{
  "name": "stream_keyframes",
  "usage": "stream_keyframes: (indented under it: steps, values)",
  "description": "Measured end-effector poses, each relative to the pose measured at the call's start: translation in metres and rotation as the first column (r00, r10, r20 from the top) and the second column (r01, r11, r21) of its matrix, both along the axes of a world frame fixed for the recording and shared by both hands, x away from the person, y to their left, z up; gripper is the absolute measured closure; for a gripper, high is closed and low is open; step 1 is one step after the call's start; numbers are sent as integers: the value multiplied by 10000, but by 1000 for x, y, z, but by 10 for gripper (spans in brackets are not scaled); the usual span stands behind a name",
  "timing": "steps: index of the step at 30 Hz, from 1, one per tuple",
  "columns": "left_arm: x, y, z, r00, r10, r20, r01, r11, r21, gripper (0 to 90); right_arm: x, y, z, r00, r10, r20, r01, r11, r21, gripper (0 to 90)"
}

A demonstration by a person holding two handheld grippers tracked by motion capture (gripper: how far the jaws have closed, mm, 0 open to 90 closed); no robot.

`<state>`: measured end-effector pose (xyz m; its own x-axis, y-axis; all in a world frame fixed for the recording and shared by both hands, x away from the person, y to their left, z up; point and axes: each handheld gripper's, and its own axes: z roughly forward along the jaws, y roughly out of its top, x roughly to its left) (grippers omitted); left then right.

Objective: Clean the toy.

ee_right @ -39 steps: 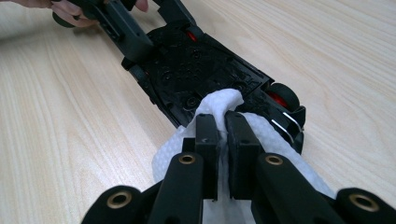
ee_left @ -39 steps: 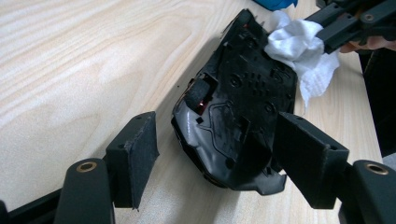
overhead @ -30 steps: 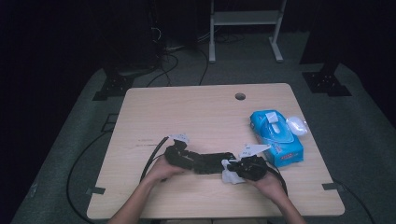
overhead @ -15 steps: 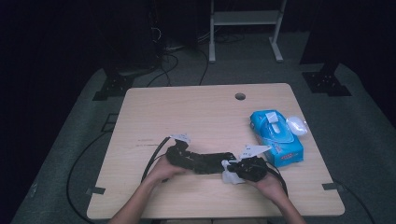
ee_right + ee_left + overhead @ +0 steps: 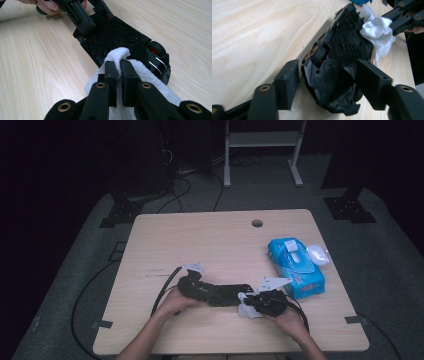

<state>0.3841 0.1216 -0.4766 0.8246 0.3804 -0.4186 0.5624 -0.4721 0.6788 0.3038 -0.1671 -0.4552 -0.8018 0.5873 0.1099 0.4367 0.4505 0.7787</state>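
Observation:
A black toy car (image 5: 339, 62) lies tipped up with its underside showing, its wheels and red details in view. My left gripper (image 5: 328, 75) is shut on the car, one jaw on each side of its body. My right gripper (image 5: 120, 67) is shut on a white wipe (image 5: 117, 53), whose bunched end presses against the car's underside (image 5: 117, 35). In the high view the car (image 5: 225, 294) sits near the table's front edge between my left gripper (image 5: 210, 291) and my right gripper (image 5: 250, 303), with the wipe (image 5: 246, 311) below the car's right end.
A blue pack of wipes (image 5: 295, 267) lies at the right of the wooden table (image 5: 210, 245), with a small white object (image 5: 317, 254) beside it. A cable hole (image 5: 257, 223) is at the back. Black cables (image 5: 162, 292) trail from both grippers.

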Motion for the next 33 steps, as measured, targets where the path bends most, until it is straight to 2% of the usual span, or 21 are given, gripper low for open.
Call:
stream_keyframes:
  steps: [4,9,10,13,21,23,26,27,29,33]
  values:
    - [1,-1,-1,9998,-17,-185,15,10000,-74,345,-1,0,0,10000,1,45,-1,10000,-1,847]
    - [1,-2,-1,9998,-13,-193,10,9999,-105,361,-3,-1,-2,9999,-70,135,69,10000,62,847]
    - [0,-2,0,9999,25,-128,-28,9998,-179,368,-3,-1,-2,9999,-86,145,84,9999,94,847]
    - [-2,-2,4,9983,61,581,-56,10000,-75,408,-5,-1,-3,9997,-86,246,84,9999,102,847]
    - [-7,-4,4,9945,21,1050,-13,10000,-75,404,-10,-2,-3,9988,-162,452,159,9999,53,847]
    - [-8,-4,4,9946,21,1042,-12,10000,-83,404,-11,-2,-4,9986,-176,506,173,9998,67,847]
    - [-6,-3,3,9974,80,717,-66,9998,-197,403,-12,-2,-4,9986,-168,507,165,9998,57,848]
    - [-6,-3,3,9974,80,717,-66,9998,-197,400,-12,-2,-4,9986,-168,507,165,9998,57,848]
    - [-5,-3,2,9983,104,569,-96,9998,-148,368,-11,-2,-3,9986,-135,509,136,9999,-19,847]
    - [-6,-3,2,9978,66,653,-54,9998,-178,393,-9,-1,-1,9994,-128,320,131,9999,-94,845]
